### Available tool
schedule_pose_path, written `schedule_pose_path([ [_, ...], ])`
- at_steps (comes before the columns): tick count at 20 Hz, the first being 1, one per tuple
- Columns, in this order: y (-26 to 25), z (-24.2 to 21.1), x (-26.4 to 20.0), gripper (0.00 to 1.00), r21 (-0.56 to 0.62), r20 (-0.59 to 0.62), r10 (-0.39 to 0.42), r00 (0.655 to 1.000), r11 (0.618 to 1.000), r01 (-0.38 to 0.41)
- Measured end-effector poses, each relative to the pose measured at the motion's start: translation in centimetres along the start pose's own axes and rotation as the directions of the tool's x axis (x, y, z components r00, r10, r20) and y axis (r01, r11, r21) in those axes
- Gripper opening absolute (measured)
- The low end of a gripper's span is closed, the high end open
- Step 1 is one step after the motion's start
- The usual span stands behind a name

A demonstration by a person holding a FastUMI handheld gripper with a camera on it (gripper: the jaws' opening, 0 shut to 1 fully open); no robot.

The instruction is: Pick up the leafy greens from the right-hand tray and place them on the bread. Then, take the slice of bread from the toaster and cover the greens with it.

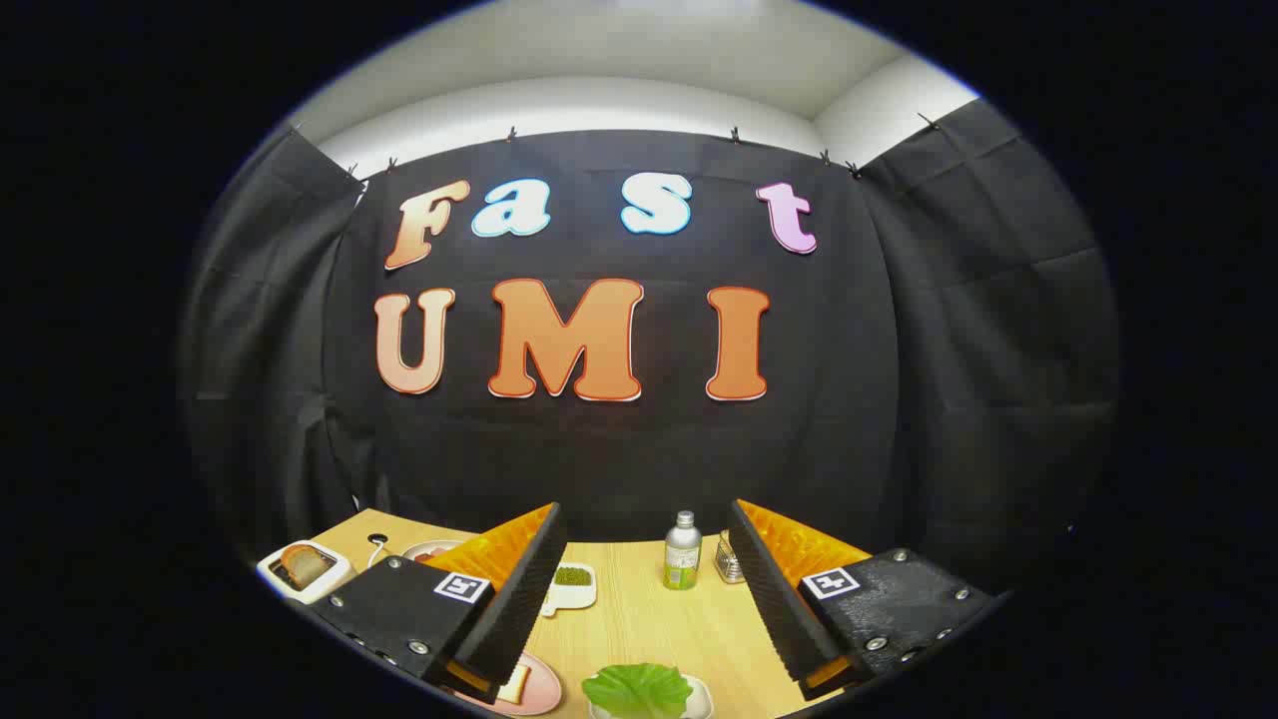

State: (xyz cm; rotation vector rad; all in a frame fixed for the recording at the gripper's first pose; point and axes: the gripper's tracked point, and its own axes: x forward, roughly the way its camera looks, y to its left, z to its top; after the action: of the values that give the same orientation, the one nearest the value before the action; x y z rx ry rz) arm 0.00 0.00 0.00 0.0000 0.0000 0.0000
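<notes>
My gripper (644, 589) is open, held above the wooden table with nothing between its fingers. The leafy greens (637, 689) lie on a small white tray (699, 697) just below and between the fingertips. A slice of bread (516, 684) rests on a pink plate (539, 696), partly hidden behind my left finger (514, 599). To the far left stands a white toaster (305, 571) with a browned slice of bread (305, 563) sticking out of its slot.
Beyond the fingers on the table (639, 619) stand a small white dish with green bits (573, 584), a silver bottle (683, 551) and a small wire basket (729, 561). Another plate (429, 549) peeks out behind the left finger. Black cloth walls close the booth.
</notes>
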Motion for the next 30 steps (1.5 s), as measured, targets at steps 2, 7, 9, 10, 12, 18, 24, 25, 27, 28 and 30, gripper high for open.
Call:
schedule_pose_path([
  [2,1.7,-0.9,-0.7,0.98,0.057,-0.047,0.028,0.999,0.998,-0.025],
  [7,4.0,-1.4,-2.0,0.98,0.062,-0.083,0.070,0.994,0.996,-0.065],
  [9,4.6,-1.0,-2.3,0.98,0.066,-0.084,0.084,0.993,0.995,-0.079],
  [10,4.5,-0.9,-2.3,0.98,0.063,-0.084,0.081,0.993,0.995,-0.076],
  [12,4.2,-1.0,-2.2,0.98,0.055,-0.093,0.070,0.993,0.996,-0.065],
  [18,3.9,-1.2,-2.0,0.98,0.016,-0.092,0.060,0.994,0.998,-0.059],
  [24,3.0,-4.1,-1.0,0.98,0.023,-0.142,0.054,0.988,0.998,-0.051],
  [25,2.9,-4.7,-0.9,0.98,0.023,-0.152,0.052,0.987,0.999,-0.049],
  [27,2.5,-6.3,-0.4,0.98,0.023,-0.179,0.047,0.983,0.999,-0.044],
  [28,2.3,-7.1,-0.2,0.98,0.018,-0.194,0.044,0.980,0.999,-0.041],
  [30,1.9,-8.8,0.1,0.98,0.006,-0.228,0.042,0.973,0.999,-0.041],
])
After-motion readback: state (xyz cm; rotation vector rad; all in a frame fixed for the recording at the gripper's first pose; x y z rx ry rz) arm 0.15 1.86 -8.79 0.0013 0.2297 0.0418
